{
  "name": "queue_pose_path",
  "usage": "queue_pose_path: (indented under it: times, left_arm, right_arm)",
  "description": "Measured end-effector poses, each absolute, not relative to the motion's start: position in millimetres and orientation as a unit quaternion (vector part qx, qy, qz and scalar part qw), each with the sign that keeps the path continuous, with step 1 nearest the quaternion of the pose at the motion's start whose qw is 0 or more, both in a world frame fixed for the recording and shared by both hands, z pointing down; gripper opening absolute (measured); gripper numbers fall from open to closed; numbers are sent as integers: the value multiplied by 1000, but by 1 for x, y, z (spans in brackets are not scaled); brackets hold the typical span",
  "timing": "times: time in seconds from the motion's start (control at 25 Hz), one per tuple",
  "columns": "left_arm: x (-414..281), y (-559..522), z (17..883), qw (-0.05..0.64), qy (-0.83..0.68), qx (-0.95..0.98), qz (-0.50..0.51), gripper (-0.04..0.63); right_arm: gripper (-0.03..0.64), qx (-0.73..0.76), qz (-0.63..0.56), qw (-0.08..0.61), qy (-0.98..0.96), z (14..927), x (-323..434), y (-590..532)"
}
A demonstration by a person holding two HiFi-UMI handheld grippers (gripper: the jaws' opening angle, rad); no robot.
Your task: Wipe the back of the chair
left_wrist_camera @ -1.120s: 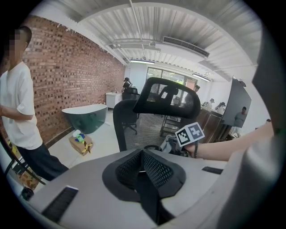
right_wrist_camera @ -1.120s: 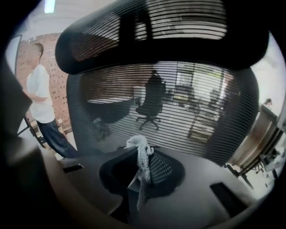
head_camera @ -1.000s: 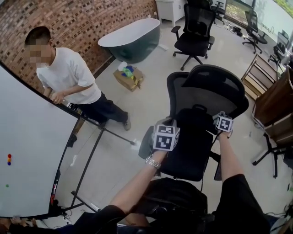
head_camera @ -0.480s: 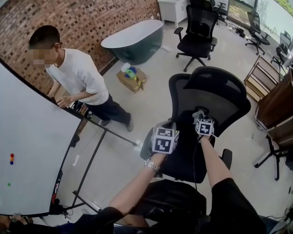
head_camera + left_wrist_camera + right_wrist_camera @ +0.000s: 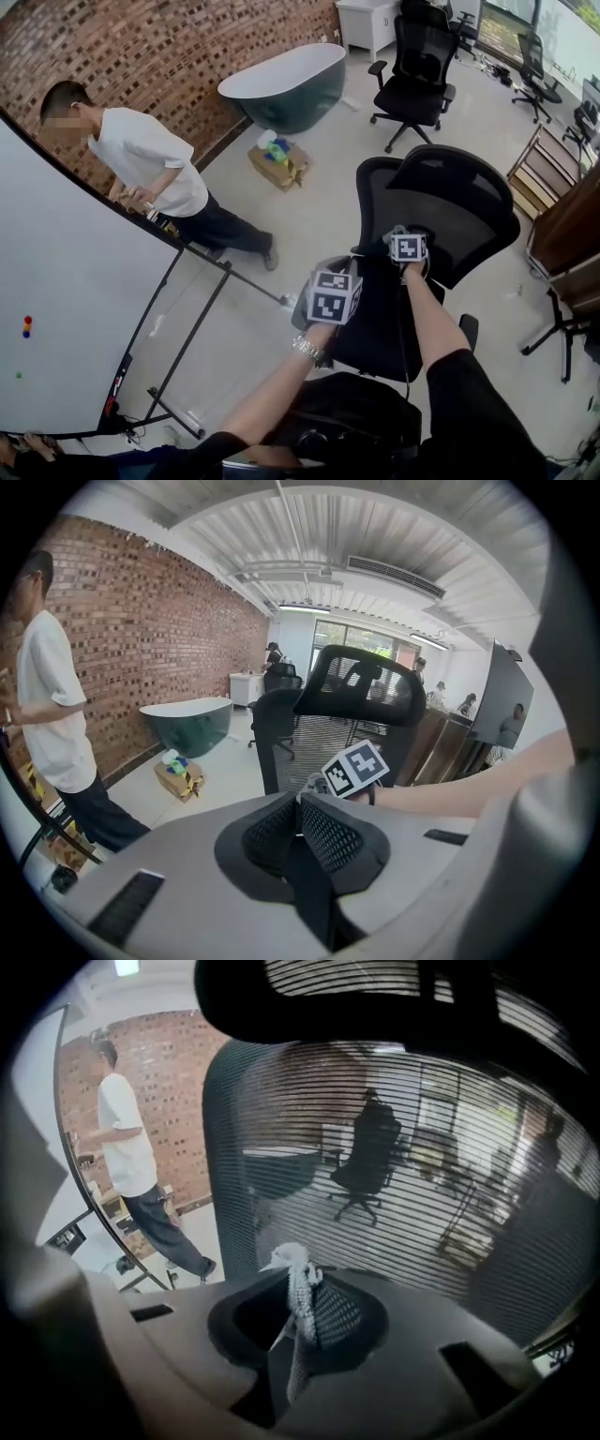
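Over the last second the right gripper (image 5: pixel 405 242) has swept leftward across the chair, from near the right edge of the chair back (image 5: pixel 377 202) to about its middle. The left gripper (image 5: pixel 330 294) has hardly shifted.

Nearest the person, the left gripper hangs low and to the left of the chair. Its jaws are together with nothing between them, and it points past the chair's left edge, not at it.

A little further out, the right gripper is clamped on a small white cloth (image 5: pixel 291 1262), which bunches out above the jaw tips. The mesh of the chair back lies straight ahead of this cloth and fills the right gripper view. The cloth is right at the mesh, though I cannot tell whether it presses on it.

The back stands upright, with its long axis rising to the headrest (image 5: pixel 459 192) above the gripper. The right hand is plainly the nearer one, and by my judgement the wiping falls to it. Strokes can run up and down that axis or on across the width.

Beyond the chair stands a person in a white shirt (image 5: pixel 141 155), by a whiteboard (image 5: pixel 66 300).
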State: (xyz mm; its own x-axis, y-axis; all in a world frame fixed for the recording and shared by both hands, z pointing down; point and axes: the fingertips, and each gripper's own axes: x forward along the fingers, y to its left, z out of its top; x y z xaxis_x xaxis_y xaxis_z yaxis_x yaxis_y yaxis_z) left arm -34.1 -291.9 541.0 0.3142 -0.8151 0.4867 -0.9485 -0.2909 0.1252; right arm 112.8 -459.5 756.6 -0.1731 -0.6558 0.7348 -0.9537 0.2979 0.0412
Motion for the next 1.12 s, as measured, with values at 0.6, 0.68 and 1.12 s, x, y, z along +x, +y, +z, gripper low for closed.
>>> queue_pose_path:
  times: [0.6,0.68,1.12]
  left_arm:
    - [18,-299,530,188,-510,825,157,21]
    - [28,-298,529,184,-504,829,159,21]
    - [52,-301,519,151,-494,841,160,21]
  right_arm:
    - [43,747,210,311,-549,700,461,-366]
    - [43,745,224,286,-559,692,461,-354]
    - [43,615,223,209,-727,571,215,-304]
